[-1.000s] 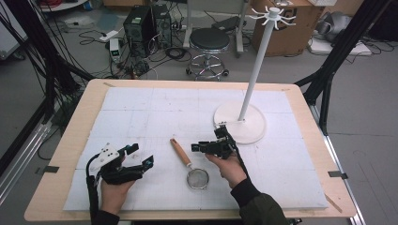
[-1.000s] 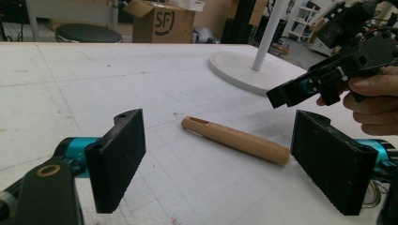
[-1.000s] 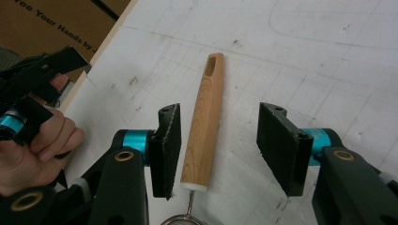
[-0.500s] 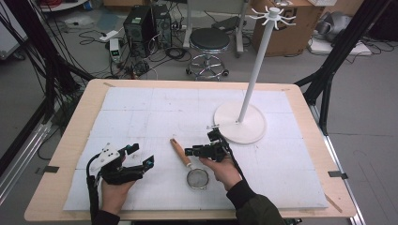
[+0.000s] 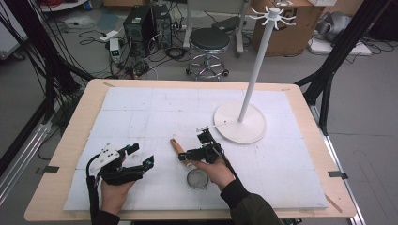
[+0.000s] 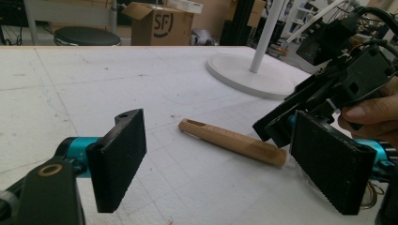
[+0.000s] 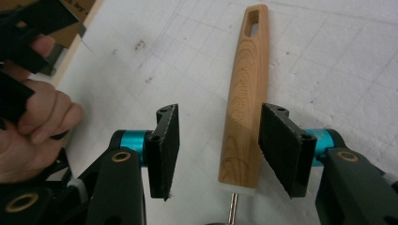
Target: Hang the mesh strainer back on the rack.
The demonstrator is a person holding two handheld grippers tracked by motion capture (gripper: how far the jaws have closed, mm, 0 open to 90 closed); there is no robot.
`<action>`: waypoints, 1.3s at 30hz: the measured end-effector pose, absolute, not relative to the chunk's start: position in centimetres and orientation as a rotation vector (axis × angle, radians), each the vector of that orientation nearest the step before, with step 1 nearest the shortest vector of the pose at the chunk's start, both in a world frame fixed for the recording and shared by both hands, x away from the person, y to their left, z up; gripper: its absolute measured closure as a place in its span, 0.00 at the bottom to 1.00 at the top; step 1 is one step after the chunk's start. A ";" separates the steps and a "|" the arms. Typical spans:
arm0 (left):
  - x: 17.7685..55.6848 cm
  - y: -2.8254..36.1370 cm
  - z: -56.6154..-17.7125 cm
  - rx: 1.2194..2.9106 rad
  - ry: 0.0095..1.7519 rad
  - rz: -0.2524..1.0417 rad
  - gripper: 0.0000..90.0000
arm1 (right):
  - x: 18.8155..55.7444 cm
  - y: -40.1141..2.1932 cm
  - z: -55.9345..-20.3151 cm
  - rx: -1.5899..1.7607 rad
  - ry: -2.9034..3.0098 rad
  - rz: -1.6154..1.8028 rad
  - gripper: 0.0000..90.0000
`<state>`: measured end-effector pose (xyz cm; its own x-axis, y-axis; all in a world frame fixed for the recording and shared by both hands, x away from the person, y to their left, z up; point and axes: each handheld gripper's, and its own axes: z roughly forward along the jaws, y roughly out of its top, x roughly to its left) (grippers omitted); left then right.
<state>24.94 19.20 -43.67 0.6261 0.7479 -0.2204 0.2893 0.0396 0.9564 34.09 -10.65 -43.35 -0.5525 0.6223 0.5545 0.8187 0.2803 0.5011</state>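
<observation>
A small strainer lies on the white mat, its wooden handle [image 5: 178,149] pointing away and its mesh bowl [image 5: 197,178] nearest the front edge. My right gripper [image 5: 187,153] hangs over the handle [image 7: 244,93]. In the right gripper view the right gripper [image 7: 218,150] has its pads on either side of the wood. The jaws have just been closing a little, but a gap remains on one side, so it is open. My left gripper [image 5: 141,155] rests open at the front left. In the left gripper view the left gripper [image 6: 223,164] is empty and faces the handle [image 6: 225,139].
A white hook stand rises from a round base [image 5: 239,124] right of centre, just behind the right hand. The table's wooden rim [image 5: 70,140] frames the mat. In the right gripper view the other hand [image 7: 37,131] shows at the left.
The right gripper has moved left and slightly down, from near the stand's base to over the strainer's handle, which now lies between its jaws. The left gripper has stayed put.
</observation>
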 end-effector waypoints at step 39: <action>24.8 19.0 -43.6 1.537 0.898 0.433 0.22 | 31.5 -5.7 -43.3 -1.200 -2.944 -0.848 0.70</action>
